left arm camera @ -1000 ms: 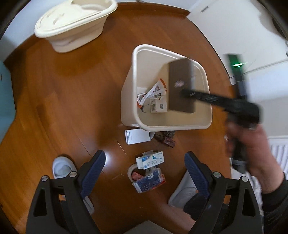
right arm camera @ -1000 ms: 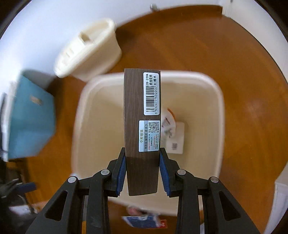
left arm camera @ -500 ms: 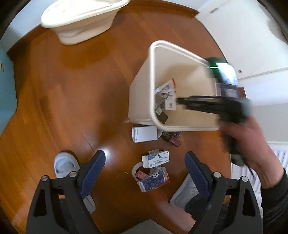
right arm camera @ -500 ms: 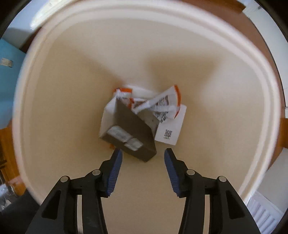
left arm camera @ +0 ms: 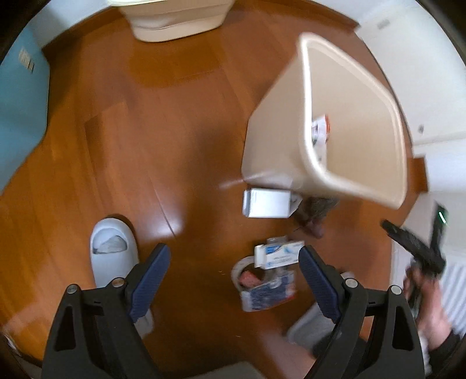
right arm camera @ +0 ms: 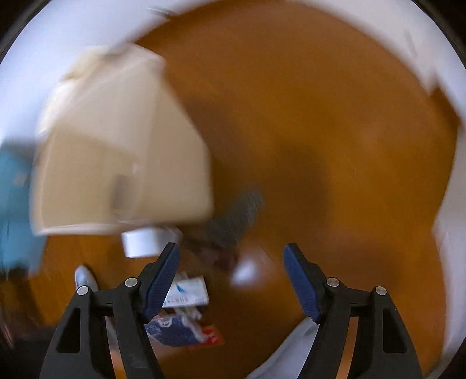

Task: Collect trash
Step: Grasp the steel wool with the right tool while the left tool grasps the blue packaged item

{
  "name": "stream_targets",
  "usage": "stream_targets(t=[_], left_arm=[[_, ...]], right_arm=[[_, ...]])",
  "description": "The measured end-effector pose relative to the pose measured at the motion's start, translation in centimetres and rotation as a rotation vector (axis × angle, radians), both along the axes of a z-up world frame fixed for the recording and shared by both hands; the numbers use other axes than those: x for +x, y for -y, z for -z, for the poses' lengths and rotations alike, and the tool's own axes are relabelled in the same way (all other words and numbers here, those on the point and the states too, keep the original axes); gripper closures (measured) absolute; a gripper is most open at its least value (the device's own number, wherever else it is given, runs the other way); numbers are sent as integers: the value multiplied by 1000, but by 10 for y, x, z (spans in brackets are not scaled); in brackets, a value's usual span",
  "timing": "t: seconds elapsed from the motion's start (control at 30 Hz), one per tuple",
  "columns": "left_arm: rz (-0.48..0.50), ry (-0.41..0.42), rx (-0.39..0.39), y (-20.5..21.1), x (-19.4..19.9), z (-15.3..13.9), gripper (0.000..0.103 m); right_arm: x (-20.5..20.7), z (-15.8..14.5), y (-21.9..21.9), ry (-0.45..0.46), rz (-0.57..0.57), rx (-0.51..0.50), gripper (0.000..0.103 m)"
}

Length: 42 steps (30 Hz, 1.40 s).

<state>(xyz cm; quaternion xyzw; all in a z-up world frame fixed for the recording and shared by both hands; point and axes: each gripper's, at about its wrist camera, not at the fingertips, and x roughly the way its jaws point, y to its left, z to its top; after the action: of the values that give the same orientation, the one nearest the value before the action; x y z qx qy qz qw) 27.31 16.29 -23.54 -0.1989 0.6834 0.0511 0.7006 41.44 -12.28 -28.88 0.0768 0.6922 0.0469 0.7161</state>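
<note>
A cream trash bin (left arm camera: 352, 122) stands on the wooden floor with wrappers inside; it shows blurred in the right wrist view (right arm camera: 122, 157). Loose trash lies in front of it: a white box (left arm camera: 266, 203), a dark wrapper (left arm camera: 316, 214), a blue-and-white box (left arm camera: 276, 255), a tape roll (left arm camera: 247, 272) and a blue packet (left arm camera: 269, 294). My left gripper (left arm camera: 233, 280) is open and empty above the floor, left of the pile. My right gripper (right arm camera: 231, 280) is open and empty, beside the bin; it shows at the right edge of the left wrist view (left arm camera: 413, 242).
A second cream bin (left arm camera: 174, 17) stands at the back. A blue box (left arm camera: 20, 113) is at the left. White slippers (left arm camera: 112, 253) stand near the grippers. A white wall and radiator (left arm camera: 454, 294) are at the right.
My right gripper let the dark brown box drop into the bin, then pulled out and back to the right, jaws open wider. The left gripper shifted left.
</note>
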Motion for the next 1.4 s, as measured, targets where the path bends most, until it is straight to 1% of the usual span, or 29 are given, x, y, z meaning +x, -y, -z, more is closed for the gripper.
stream_targets(t=[0.03, 0.07, 0.1, 0.13, 0.17, 0.2, 0.23, 0.27, 0.3, 0.33, 0.37, 0.47, 0.53, 0.57, 0.6, 0.63, 0.67, 0.7, 0.73, 0.83, 0.9, 0.97, 1.03, 1.1, 1.17, 1.27, 1.33, 1.4], left_arm=[[30, -2, 13, 8, -2, 4, 13], [83, -3, 24, 22, -6, 11, 13], [160, -3, 33, 41, -11, 21, 13], [225, -8, 43, 54, -16, 27, 13], [301, -17, 54, 70, -21, 34, 13], [389, -21, 63, 87, -28, 40, 13], [439, -23, 66, 96, -32, 44, 13], [516, -25, 74, 109, -37, 49, 13], [581, -21, 85, 119, -42, 52, 13], [614, -19, 90, 124, -45, 55, 13], [652, -23, 96, 130, -47, 58, 13], [678, -46, 90, 137, -47, 66, 13], [701, -41, 102, 142, -49, 69, 13], [728, -33, 117, 145, -50, 71, 13], [756, -23, 134, 149, -53, 73, 13], [806, -4, 158, 155, -57, 78, 13], [844, 16, 162, 159, -60, 80, 13], [887, 42, 164, 162, -64, 83, 13], [950, 79, 178, 167, -69, 87, 13], [1059, 97, 206, 180, -79, 104, 13], [1180, 127, 252, 198, -93, 118, 13], [1261, 131, 276, 213, -104, 132, 13], [1308, 112, 254, 228, -115, 147, 13], [1338, 101, 268, 239, -123, 162, 13], [1319, 93, 269, 246, -120, 176, 13], [1260, 91, 270, 255, -112, 192, 13], [1270, 90, 296, 260, -110, 201, 13], [1291, 53, 286, 264, -111, 210, 13]], right_arm=[[-2, 23, 7, -56, 51, 11, 27], [-2, 55, 13, -109, 102, 13, 28], [1, 85, 14, -150, 134, 24, 29], [3, 101, 14, -171, 147, 33, 32], [8, 115, 12, -170, 173, 39, 33], [13, 127, 10, -150, 221, 58, 33], [18, 135, 7, -140, 239, 78, 33], [22, 142, 1, -141, 234, 85, 33], [27, 149, -7, -145, 215, 66, 33], [32, 153, -12, -140, 214, 53, 33], [35, 156, -14, -137, 224, 61, 34], [41, 174, -16, -169, 264, 30, 33], [43, 178, -13, -174, 270, 15, 33], [45, 182, -13, -173, 265, 15, 38], [46, 186, -14, -173, 251, 32, 46], [46, 187, -16, -168, 236, 38, 57], [52, 189, -13, -163, 213, 53, 81], [52, 191, -14, -194, 197, 84, 81], [50, 190, -12, -206, 192, 101, 82], [54, 169, -3, -170, 140, 126, 82], [57, 154, 17, -163, 154, 133, 82], [61, 143, 37, -152, 168, 140, 81], [59, 135, 47, -127, 159, 127, 81], [56, 133, 62, -108, 170, 105, 81], [53, 140, 75, -124, 212, 104, 81], [53, 147, 73, -135, 216, 107, 80], [54, 149, 70, -132, 211, 113, 79], [52, 153, 68, -134, 208, 122, 79]])
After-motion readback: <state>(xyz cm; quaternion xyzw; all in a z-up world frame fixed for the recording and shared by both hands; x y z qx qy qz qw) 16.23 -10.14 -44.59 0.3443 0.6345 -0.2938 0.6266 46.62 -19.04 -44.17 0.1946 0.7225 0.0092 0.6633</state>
